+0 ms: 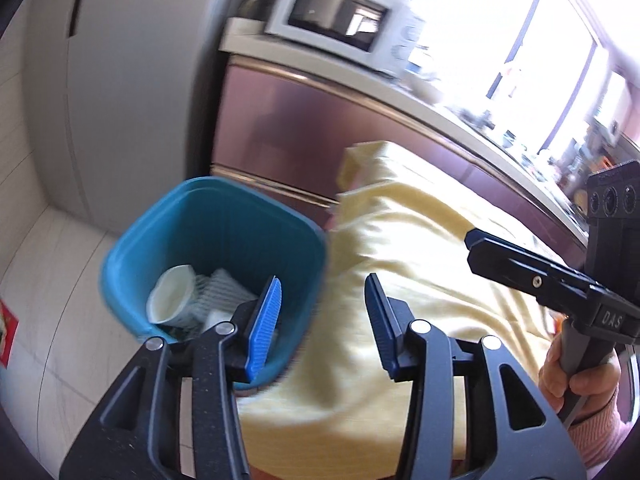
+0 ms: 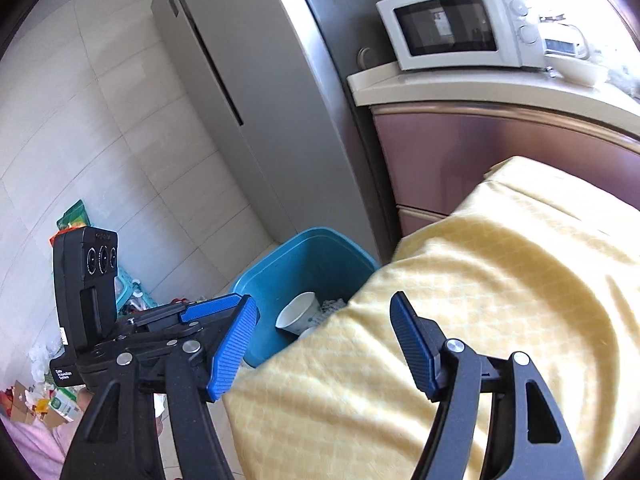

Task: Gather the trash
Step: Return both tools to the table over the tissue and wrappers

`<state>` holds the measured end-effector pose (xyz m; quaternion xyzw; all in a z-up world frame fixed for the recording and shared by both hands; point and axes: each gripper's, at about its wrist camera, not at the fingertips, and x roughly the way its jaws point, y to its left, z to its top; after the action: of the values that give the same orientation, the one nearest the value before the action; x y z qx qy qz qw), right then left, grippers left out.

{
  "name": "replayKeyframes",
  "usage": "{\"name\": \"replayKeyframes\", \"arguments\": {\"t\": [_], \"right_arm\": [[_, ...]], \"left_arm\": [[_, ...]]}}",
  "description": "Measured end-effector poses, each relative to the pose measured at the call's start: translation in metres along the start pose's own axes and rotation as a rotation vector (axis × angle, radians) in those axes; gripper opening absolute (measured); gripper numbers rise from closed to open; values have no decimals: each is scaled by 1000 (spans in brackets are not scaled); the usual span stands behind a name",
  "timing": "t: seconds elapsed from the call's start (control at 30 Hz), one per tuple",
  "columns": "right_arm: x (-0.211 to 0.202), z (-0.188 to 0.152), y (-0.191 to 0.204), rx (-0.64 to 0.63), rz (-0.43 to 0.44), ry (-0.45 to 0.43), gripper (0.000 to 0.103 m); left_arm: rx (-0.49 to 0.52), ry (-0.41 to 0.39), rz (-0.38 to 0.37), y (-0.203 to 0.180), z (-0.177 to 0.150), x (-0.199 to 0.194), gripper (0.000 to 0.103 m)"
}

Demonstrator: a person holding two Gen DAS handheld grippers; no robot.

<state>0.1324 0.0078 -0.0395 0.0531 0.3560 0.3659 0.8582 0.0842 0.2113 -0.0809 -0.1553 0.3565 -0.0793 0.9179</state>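
A blue trash bin [image 1: 216, 224] stands on the floor beside a table covered with a yellow cloth [image 1: 420, 248]. Inside it lie a white paper cup [image 1: 170, 294] and crumpled wrappers [image 1: 222, 288]. My left gripper [image 1: 324, 320] is open and empty, its left finger over the bin's rim. In the right wrist view the bin [image 2: 304, 260] and cup [image 2: 298, 314] show past the cloth's edge [image 2: 480, 300]. My right gripper [image 2: 324, 340] is open and empty above the cloth's edge. The right gripper's body [image 1: 560, 276] shows at the right of the left wrist view.
A grey fridge [image 2: 248, 92] stands behind the bin. A white microwave [image 2: 456, 28] sits on a counter [image 2: 480, 88] over mauve cabinets [image 2: 460, 152]. Boxes and clutter [image 2: 40, 396] lie on the tiled floor at the left. The left gripper's body [image 2: 88, 292] is at the left.
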Motion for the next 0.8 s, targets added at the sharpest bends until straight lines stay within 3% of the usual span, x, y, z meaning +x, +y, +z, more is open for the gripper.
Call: {"name": "replayKeyframes", "arguments": {"t": [0.43, 0.8], "right_arm": [[-121, -48, -62, 125, -189, -132, 67], [-200, -99, -128, 290, -382, -212, 67]], "left_arm": [[225, 79, -221, -136, -19, 28, 43], [419, 160, -318, -240, -49, 58, 43]]}}
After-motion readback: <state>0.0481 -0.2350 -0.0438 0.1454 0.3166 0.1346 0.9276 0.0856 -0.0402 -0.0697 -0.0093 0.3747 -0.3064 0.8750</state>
